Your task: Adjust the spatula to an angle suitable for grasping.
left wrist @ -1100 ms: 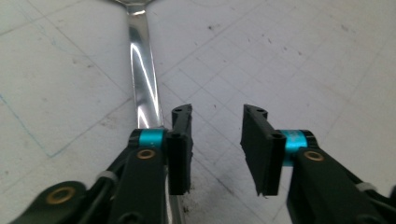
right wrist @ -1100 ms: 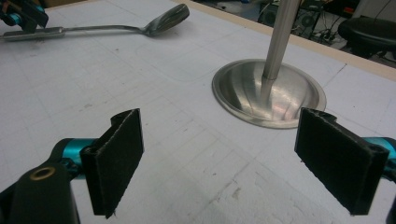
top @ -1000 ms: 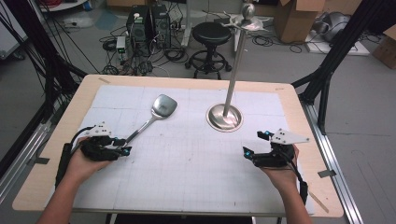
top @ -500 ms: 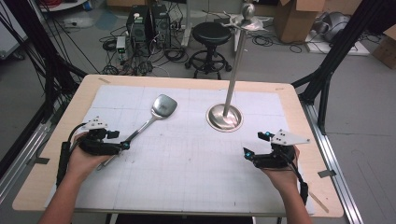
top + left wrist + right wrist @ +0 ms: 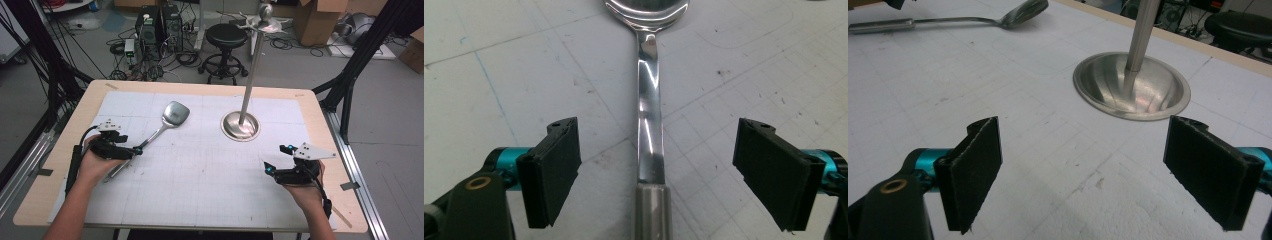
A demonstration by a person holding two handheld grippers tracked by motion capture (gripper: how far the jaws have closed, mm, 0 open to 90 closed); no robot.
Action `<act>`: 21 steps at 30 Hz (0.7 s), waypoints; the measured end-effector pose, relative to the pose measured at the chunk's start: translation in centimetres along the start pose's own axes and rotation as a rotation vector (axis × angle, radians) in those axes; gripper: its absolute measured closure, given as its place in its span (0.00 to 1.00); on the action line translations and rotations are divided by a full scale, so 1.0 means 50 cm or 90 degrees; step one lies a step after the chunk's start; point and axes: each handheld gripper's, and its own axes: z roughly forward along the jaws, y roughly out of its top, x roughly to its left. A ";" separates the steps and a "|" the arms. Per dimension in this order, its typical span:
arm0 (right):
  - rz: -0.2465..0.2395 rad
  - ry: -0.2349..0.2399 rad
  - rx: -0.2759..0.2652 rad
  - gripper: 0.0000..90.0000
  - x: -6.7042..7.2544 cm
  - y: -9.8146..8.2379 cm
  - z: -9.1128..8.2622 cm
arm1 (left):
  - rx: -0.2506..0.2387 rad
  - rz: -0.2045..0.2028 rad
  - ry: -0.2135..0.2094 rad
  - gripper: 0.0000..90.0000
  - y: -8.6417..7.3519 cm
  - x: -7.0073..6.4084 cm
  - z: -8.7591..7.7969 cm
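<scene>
Spatula [image 5: 160, 126] lies flat on the counter [image 5: 210, 87], its handle between the wide jaws of your left hand-held gripper [image 5: 655, 167], which have just been opening, pads clear. Likely stiff, slick steel: grip the thicker handle. Right hand-held gripper [image 5: 1100, 167] wide, empty.

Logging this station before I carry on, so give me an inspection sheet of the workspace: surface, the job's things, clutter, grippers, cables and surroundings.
Surface: wooden table under a white gridded mat with small dark marks.
Job's things: steel spatula flat on the mat, handle toward the left gripper.
Clutter: steel stand, a round base with an upright pole.
Grippers: left gripper open, jaws just been opening, spatula handle between the pads, untouched; right gripper open, nothing between its jaws.
Cables: black cable along the left forearm; loose wires on the floor.
Surroundings: black stool, computer towers, cardboard boxes.
</scene>
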 end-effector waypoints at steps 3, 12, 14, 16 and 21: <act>-0.002 -0.003 0.003 0.16 0.001 -0.004 -0.005 | 0.017 -0.003 0.003 0.22 0.003 0.004 0.013; 0.000 -0.006 0.005 0.16 0.002 -0.011 -0.012 | 0.065 0.000 0.027 0.21 0.017 0.012 0.053; 0.001 -0.008 0.006 0.16 0.003 -0.012 -0.013 | 0.082 0.001 0.034 0.21 0.018 0.011 0.064; 0.001 -0.007 0.006 0.16 0.003 -0.013 -0.014 | 0.101 0.005 0.041 0.21 0.019 0.010 0.074; 0.001 -0.008 0.004 0.16 0.001 -0.014 -0.016 | 0.135 0.051 0.064 0.19 0.017 -0.005 0.087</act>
